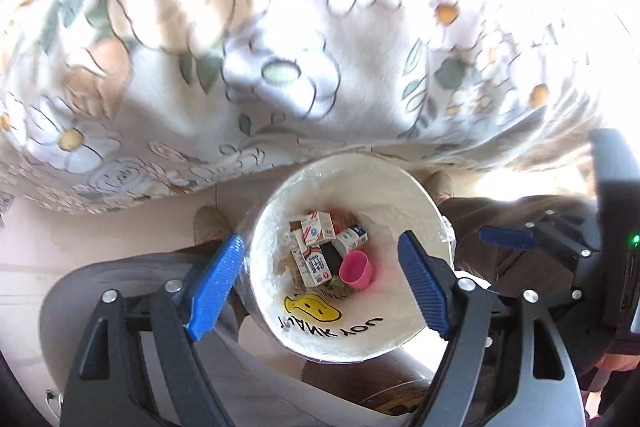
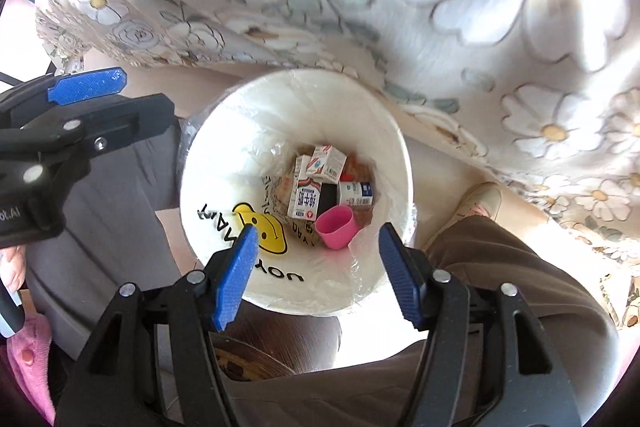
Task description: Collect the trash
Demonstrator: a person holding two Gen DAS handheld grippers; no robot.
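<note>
- You are looking almost straight down into a white trash bin (image 1: pixel 352 339) lined with a clear plastic bag, standing on a pale floor at the edge of a table draped in a floral cloth (image 1: pixel 280 67).
- Your left gripper (image 1: pixel 320 287) hangs above the bin with its blue pads spread wide and nothing between them.
- Your right gripper (image 2: pixel 316 275) also hangs above the bin, pads apart and empty; in the left wrist view it shows at the right edge (image 1: pixel 508 239).
- The trash lies at the bottom of the bin: several small milk cartons (image 2: pixel 304 199) piled together, with a pink cup (image 2: pixel 335 227) tipped on its side just beside them.
- A dark item sits among the cartons; you cannot tell what it is.
- The bag's inner face shows a yellow smiling figure (image 2: pixel 262 231) and black lettering.
- A person's legs in brown trousers (image 2: pixel 500 267) and a light shoe (image 2: pixel 480 203) stand close beside the bin.
</note>
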